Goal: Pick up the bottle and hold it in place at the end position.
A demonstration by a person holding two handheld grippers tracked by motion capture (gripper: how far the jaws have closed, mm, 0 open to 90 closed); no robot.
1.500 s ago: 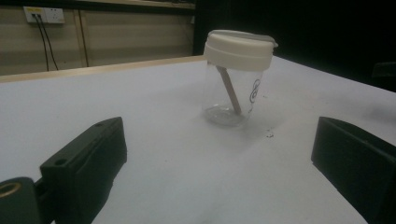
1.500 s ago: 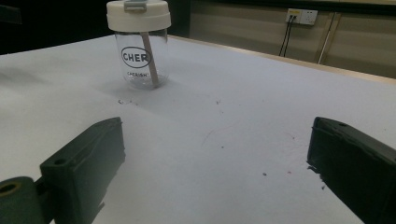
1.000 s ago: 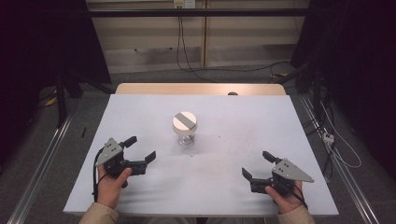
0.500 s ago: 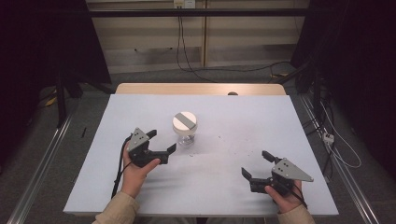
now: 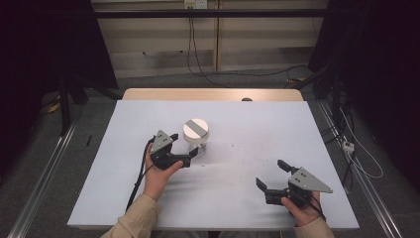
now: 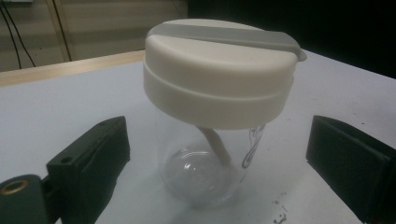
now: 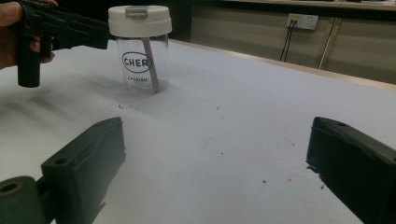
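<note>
1. We are looking at the cup [image 5: 197, 136] standing upright near the middle of the table [image 5: 247, 124], its white lid [image 6: 219, 70] on and a straw inside the clear glass.
2. We are bringing the left gripper [image 5: 194, 151] in; a second ago it was well to the left, and now its jaws are spread wide on either side of the glass, not yet touching.
3. We judge a grasp is next.
4. We are keeping the right gripper [image 5: 270, 174] wide, empty, well apart.
</note>
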